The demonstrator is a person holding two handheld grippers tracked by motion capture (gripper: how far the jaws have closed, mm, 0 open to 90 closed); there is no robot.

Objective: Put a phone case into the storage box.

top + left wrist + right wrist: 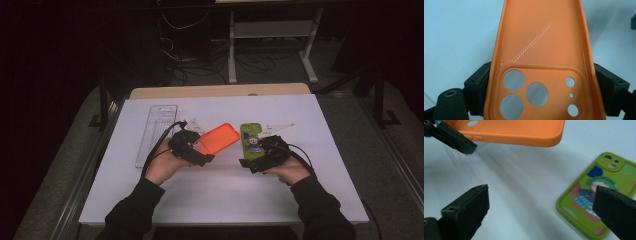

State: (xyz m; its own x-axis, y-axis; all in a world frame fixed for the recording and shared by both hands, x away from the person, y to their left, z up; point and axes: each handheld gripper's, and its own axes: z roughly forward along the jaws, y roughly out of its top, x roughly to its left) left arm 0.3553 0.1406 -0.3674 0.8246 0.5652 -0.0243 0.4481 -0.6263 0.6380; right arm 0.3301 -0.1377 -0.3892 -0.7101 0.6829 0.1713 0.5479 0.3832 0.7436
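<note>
white covers the bench (220, 195) top, a wide sheet with a strip of bare wood showing along its far edge. on its left part lies a long clear plastic tray (156, 134), flat and lengthwise, just beside the left hand. the person's dark-sleeved forearms come in from the near edge, one to each side. the left gripper (200, 150) is clamped on the camera end of an orange phone case (218, 138); in the left gripper view its black pads (477, 86) press on both long sides of the case, whose hollow inside faces up, with three large round lens holes and three small ones near the pads. the case juts out from the gripper toward the middle of the bench, and the shadow under it in the right gripper view suggests that it is held clear of the sheet. the right gripper (252, 159) stands wide open with nothing between its jaws, hovering over the near end of a green phone case (251, 139) with a cartoon figure printed on it. that case lies flat on the sheet, just right of the orange one and apart from it.
</note>
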